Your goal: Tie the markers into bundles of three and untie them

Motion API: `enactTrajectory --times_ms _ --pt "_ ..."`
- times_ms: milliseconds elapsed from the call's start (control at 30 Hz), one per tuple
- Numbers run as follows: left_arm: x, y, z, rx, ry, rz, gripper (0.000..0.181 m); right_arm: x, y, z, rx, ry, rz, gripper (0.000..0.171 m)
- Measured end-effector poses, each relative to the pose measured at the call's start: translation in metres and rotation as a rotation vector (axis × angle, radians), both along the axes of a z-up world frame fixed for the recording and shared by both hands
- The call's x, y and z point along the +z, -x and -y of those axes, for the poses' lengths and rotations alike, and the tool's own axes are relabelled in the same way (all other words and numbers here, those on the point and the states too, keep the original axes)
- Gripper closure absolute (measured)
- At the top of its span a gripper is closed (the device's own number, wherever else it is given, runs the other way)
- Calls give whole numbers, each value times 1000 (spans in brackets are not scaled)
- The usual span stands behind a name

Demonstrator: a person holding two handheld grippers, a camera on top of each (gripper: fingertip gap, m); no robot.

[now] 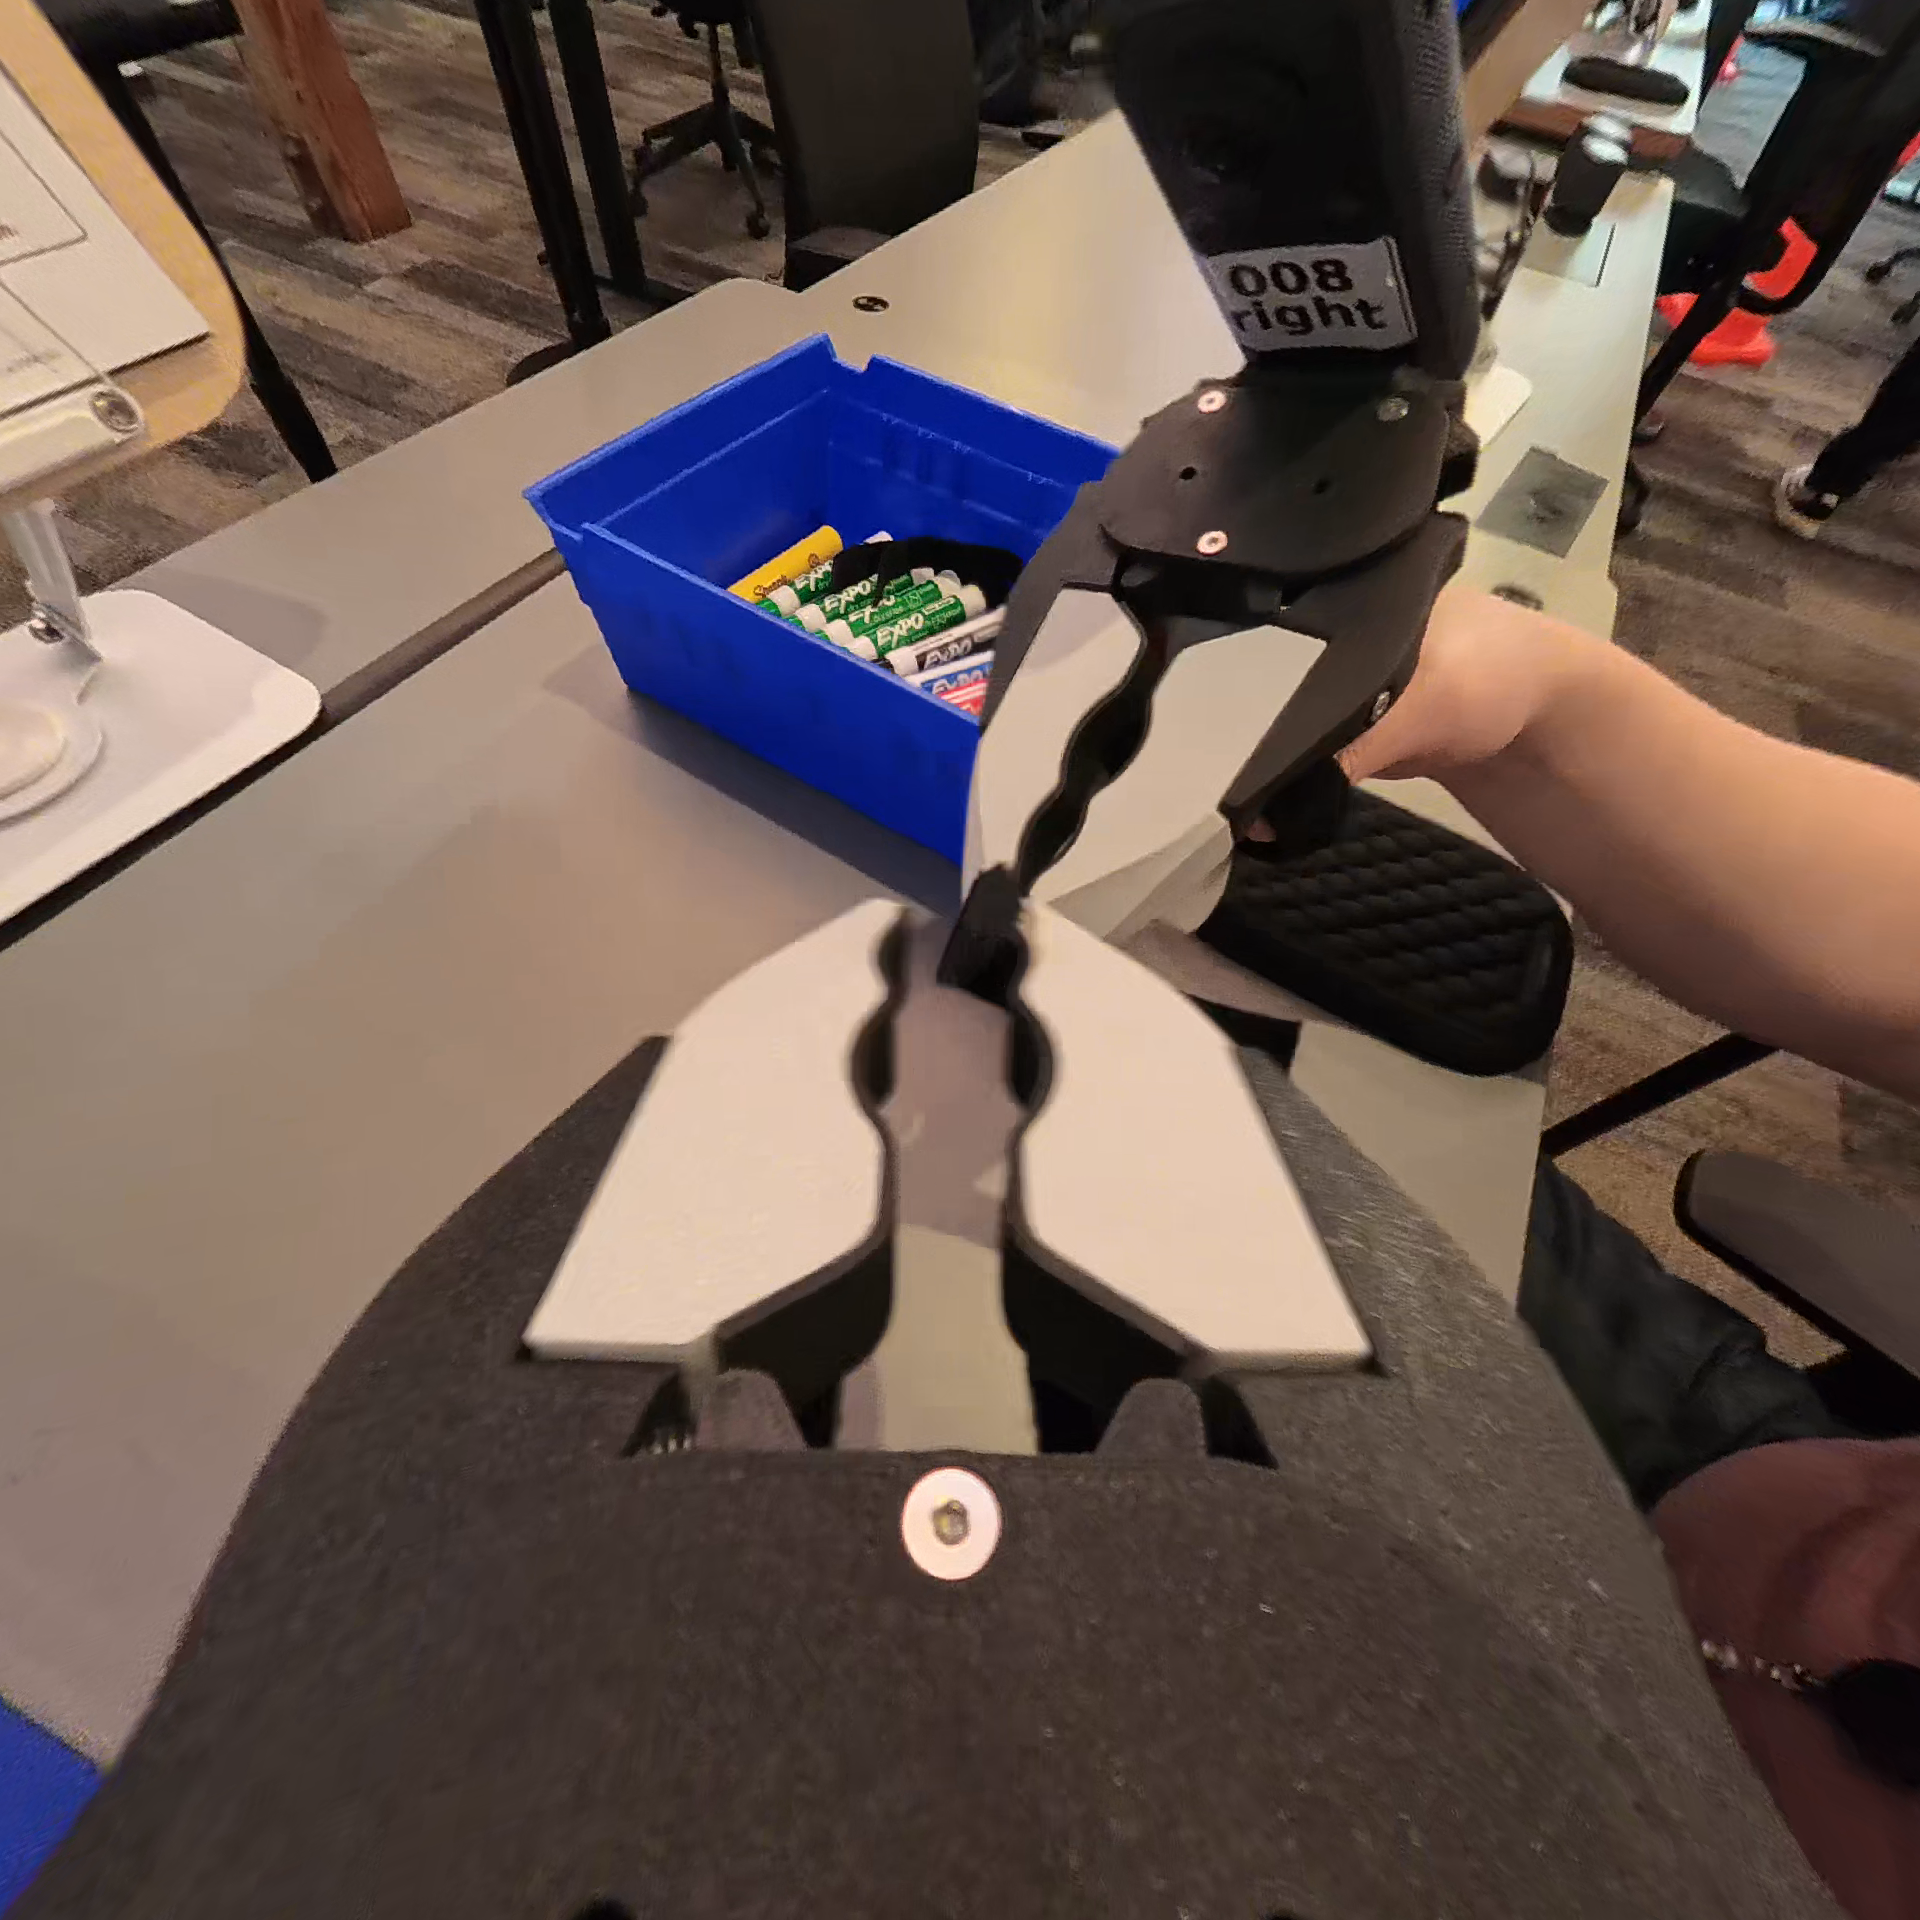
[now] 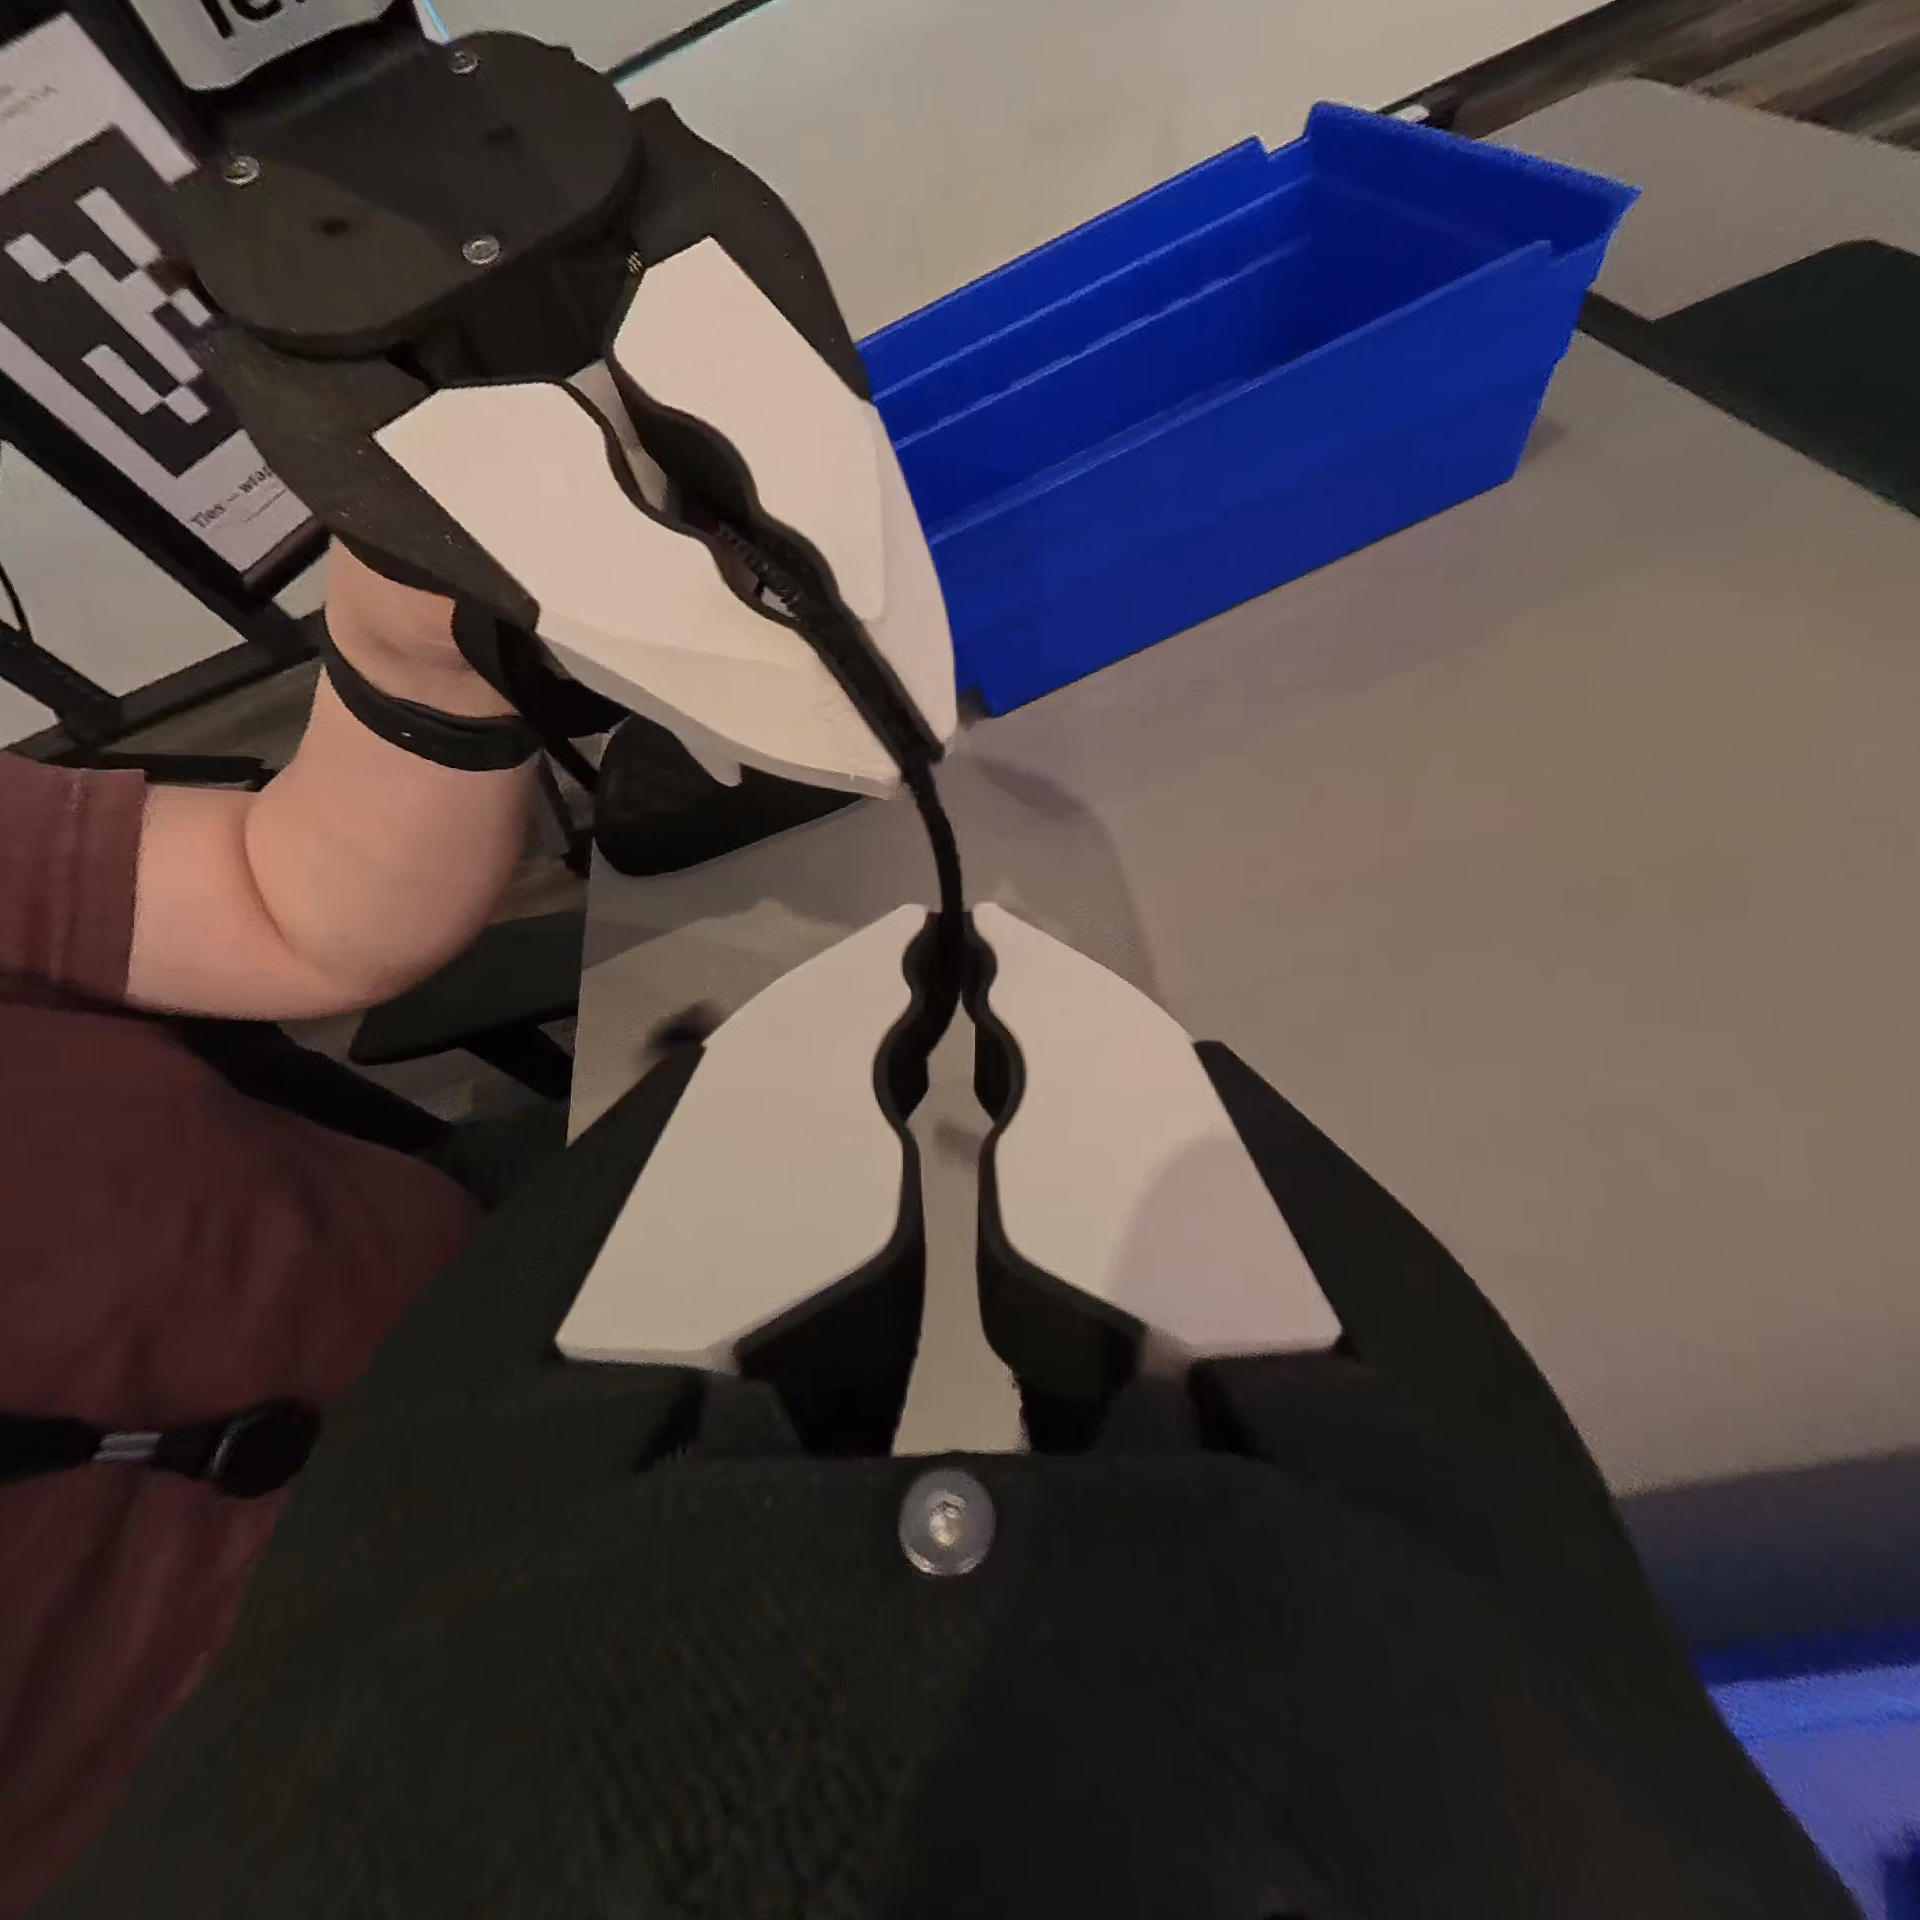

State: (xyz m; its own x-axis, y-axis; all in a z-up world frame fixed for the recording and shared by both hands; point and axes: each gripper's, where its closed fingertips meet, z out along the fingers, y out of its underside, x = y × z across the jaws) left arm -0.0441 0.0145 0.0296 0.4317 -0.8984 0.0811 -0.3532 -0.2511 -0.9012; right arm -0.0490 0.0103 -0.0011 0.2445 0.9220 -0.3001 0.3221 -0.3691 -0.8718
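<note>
A short black strap point(image 2: 943, 831) is stretched between my two grippers above the grey table point(image 1: 416, 935). My left gripper point(image 1: 966, 935) is shut on one end of the strap point(image 1: 982, 951). My right gripper point(image 2: 951, 920) is shut on the other end. In the left wrist view the right gripper point(image 1: 1003, 883) comes down from above, tip to tip with mine. In the right wrist view the left gripper point(image 2: 920, 743) reaches in from the upper left. Several markers point(image 1: 883, 613), green, yellow, black and red, lie in a blue bin point(image 1: 727, 644) behind the grippers.
The blue bin point(image 2: 1247, 416) stands at the back right in the right wrist view, its contents hidden. A black padded rest point(image 1: 1382, 925) lies at the table's right edge by a person's forearm point(image 1: 1662, 790). A white stand base point(image 1: 135, 707) sits far left. Left and right tips are no more than a few centimetres apart.
</note>
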Motion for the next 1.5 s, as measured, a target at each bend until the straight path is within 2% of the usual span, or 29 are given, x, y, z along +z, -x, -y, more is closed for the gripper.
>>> enactTrajectory --times_ms 67,100,200,300,367,500,600,667,700,833,900,933,1000,1100,1167,1233,1333,1367,1400,1500 --pt "7 8 2 23 -17 38 124 1 -17 -2 -45 -12 51 168" --pt "10 15 5 32 -34 43 117 5 -36 -11 -108 -46 99 168" --pt "12 41 13 81 -87 21 121 9 -131 -48 -380 -23 321 168" --pt "11 59 18 124 -113 9 126 -39 -235 -71 -574 159 745 167" --pt "8 66 20 144 -111 11 128 -73 -260 -69 -501 202 939 167" --pt "-2 80 14 195 -83 8 131 -110 -266 -75 -431 152 1107 167" --pt "-8 97 9 247 -74 -18 129 -120 -260 -85 -426 105 1108 166" --pt "-10 117 5 306 -74 -38 122 -119 -262 -92 -463 73 1105 144" --pt "-9 133 5 334 -82 -59 122 -111 -261 -91 -475 64 1070 142" --pt "15 239 -8 552 -177 -186 121 -29 -281 -92 -650 -112 839 138" --pt "29 302 -30 665 -242 -284 118 1 -315 -98 -788 -121 780 124" --pt "32 333 -46 723 -243 -329 115 4 -331 -103 -851 -81 770 119" --pt "23 383 -75 812 -136 -389 107 -12 -347 -110 -914 72 738 113" --pt "-1 406 -102 814 85 -303 105 -53 -350 -110 -950 280 735 108" --pt "-15 417 -113 854 174 -249 95 -73 -350 -108 -980 326 759 112" --pt "-40 425 -114 881 290 -295 82 -88 -348 -102 -986 380 785 120" --pt "-76 420 -109 860 433 -355 77 -106 -357 -91 -993 454 885 129" --pt "-88 420 -108 857 464 -394 78 -108 -356 -91 -995 474 866 131" --pt "-100 424 -105 864 496 -449 83 -109 -352 -92 -993 507 826 140" --pt "-131 432 -99 852 592 -534 121 -111 -341 -90 -953 604 731 163"
